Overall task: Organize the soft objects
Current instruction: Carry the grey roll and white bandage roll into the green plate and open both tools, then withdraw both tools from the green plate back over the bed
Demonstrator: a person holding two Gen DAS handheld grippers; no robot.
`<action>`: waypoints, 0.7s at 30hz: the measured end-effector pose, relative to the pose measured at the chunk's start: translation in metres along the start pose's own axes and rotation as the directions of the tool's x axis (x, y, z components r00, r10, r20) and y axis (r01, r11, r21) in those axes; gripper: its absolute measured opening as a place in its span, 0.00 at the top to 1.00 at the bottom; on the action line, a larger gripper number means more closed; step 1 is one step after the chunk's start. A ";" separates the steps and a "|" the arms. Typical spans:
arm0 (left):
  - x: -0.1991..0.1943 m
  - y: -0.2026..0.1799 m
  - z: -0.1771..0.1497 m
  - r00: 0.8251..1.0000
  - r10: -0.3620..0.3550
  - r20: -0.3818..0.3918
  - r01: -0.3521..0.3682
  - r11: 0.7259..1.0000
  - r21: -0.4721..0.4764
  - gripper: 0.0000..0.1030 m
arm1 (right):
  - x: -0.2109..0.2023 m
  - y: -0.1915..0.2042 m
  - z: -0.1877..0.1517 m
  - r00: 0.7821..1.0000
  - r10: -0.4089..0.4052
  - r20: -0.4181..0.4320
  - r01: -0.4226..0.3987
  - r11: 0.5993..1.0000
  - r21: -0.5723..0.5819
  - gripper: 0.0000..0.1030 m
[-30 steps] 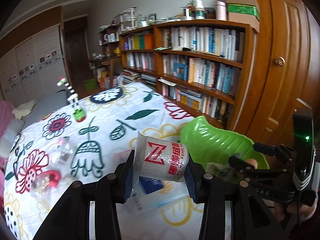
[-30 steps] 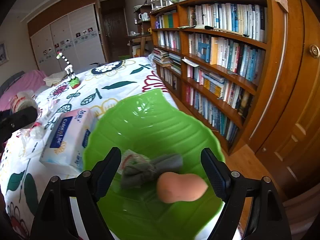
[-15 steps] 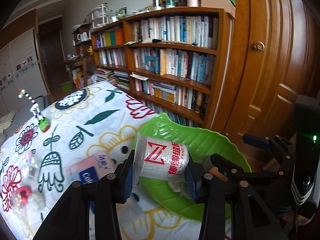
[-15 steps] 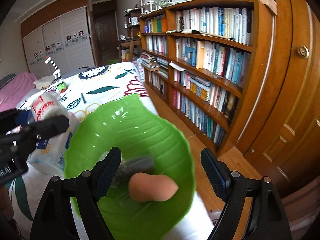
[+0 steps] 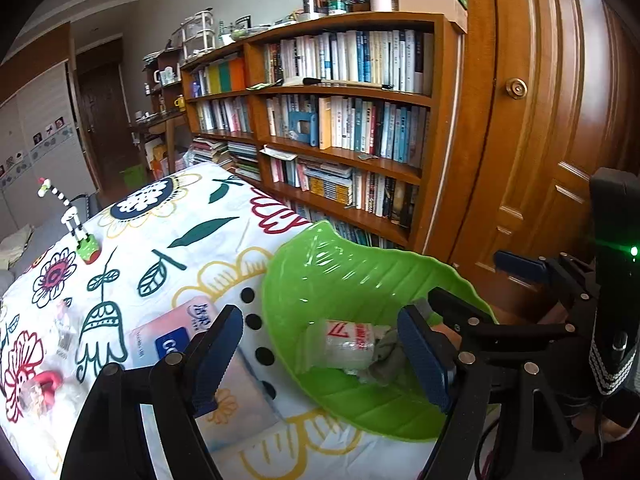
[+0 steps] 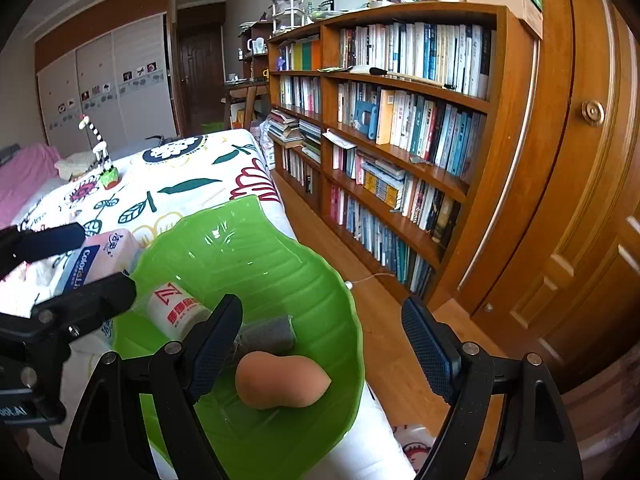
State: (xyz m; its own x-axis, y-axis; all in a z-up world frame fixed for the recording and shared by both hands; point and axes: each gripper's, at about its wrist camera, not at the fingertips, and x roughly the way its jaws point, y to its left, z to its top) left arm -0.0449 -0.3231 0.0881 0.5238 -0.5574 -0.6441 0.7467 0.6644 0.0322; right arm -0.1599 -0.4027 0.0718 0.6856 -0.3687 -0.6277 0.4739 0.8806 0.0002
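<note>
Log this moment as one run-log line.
left gripper: just opened, empty | bandage roll: released, lying in green leaf tray | right gripper: open over tray | tissue pack: on bed

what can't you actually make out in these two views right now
- Gauze roll label: printed characters too small to read in either view.
- Grey cloth: its left end is hidden by the right hand-held gripper finger in the right wrist view.
- Tissue pack: partly covered by the left hand-held gripper finger in the left wrist view.
- Small wrapped items by the left edge: blurred.
</note>
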 end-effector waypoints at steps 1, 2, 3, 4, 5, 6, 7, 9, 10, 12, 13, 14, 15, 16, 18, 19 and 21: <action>-0.002 0.002 -0.001 1.000 0.008 0.002 -0.008 1.000 -0.006 0.19 | -0.001 0.002 0.000 1.000 -0.005 0.001 0.005 1.000 -0.008 0.20; -0.003 0.004 -0.001 1.000 0.014 0.004 -0.014 1.000 -0.012 0.18 | -0.001 0.004 0.000 1.000 -0.008 0.002 0.008 1.000 -0.016 0.20; -0.004 0.006 -0.002 1.000 0.019 0.005 -0.019 1.000 -0.019 0.18 | -0.001 0.006 -0.001 1.000 -0.010 0.001 0.010 1.000 -0.021 0.20; -0.006 0.009 -0.002 1.000 0.023 0.007 -0.022 0.999 -0.026 0.17 | -0.001 0.008 -0.001 1.000 -0.012 0.001 0.012 0.999 -0.029 0.20; -0.007 0.011 -0.003 1.000 0.026 0.008 -0.025 0.999 -0.032 0.18 | -0.001 0.010 -0.001 1.000 -0.014 0.000 0.014 0.999 -0.034 0.20; -0.008 0.014 -0.003 0.999 0.030 0.011 -0.030 0.999 -0.039 0.17 | -0.001 0.013 -0.001 1.000 -0.016 0.000 0.016 0.999 -0.041 0.20; -0.010 0.016 -0.004 0.999 0.033 0.013 -0.032 0.999 -0.044 0.17 | -0.001 0.014 -0.001 1.000 -0.017 0.000 0.017 0.999 -0.044 0.20; -0.013 0.019 -0.004 0.999 0.039 0.017 -0.038 0.998 -0.051 0.17 | -0.001 0.018 -0.001 1.000 -0.027 -0.002 0.027 0.998 -0.057 0.20; -0.014 0.021 -0.005 0.999 0.045 0.021 -0.043 0.998 -0.054 0.17 | -0.001 0.020 -0.001 0.999 -0.033 -0.002 0.032 0.997 -0.064 0.20; -0.017 0.025 -0.005 0.998 0.054 0.026 -0.053 0.997 -0.061 0.17 | -0.001 0.025 0.000 0.999 -0.044 -0.003 0.044 0.996 -0.078 0.20; -0.018 0.026 -0.006 0.998 0.058 0.027 -0.057 0.996 -0.065 0.17 | -0.001 0.027 0.000 0.999 -0.047 -0.003 0.047 0.995 -0.083 0.20; -0.019 0.028 -0.007 0.998 0.062 0.029 -0.060 0.996 -0.071 0.17 | -0.001 0.030 0.001 0.999 -0.048 -0.001 0.048 0.995 -0.088 0.20; -0.021 0.032 -0.007 0.997 0.066 0.031 -0.063 0.995 -0.080 0.17 | -0.001 0.031 0.002 0.999 -0.048 -0.001 0.048 0.995 -0.090 0.20; -0.022 0.034 -0.008 0.997 0.068 0.032 -0.065 0.994 -0.085 0.17 | -0.002 0.034 0.003 0.999 -0.049 0.002 0.049 0.994 -0.095 0.20; -0.025 0.039 -0.010 0.996 0.077 0.034 -0.073 0.992 -0.098 0.17 | -0.003 0.040 0.005 0.999 -0.052 0.008 0.053 0.993 -0.105 0.20; -0.026 0.041 -0.011 0.996 0.080 0.034 -0.076 0.992 -0.103 0.17 | -0.004 0.042 0.006 0.999 -0.053 0.009 0.054 0.993 -0.109 0.20; -0.029 0.048 -0.014 0.995 0.089 0.036 -0.084 0.989 -0.118 0.17 | -0.004 0.048 0.008 0.999 -0.048 0.011 0.049 0.992 -0.118 0.20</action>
State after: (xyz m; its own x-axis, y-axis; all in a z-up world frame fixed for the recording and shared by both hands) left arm -0.0298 -0.2682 0.0978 0.6025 -0.5139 -0.6106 0.6465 0.7629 -0.0041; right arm -0.1361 -0.3614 0.0806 0.6680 -0.4142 -0.6183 0.4385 0.8903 -0.1226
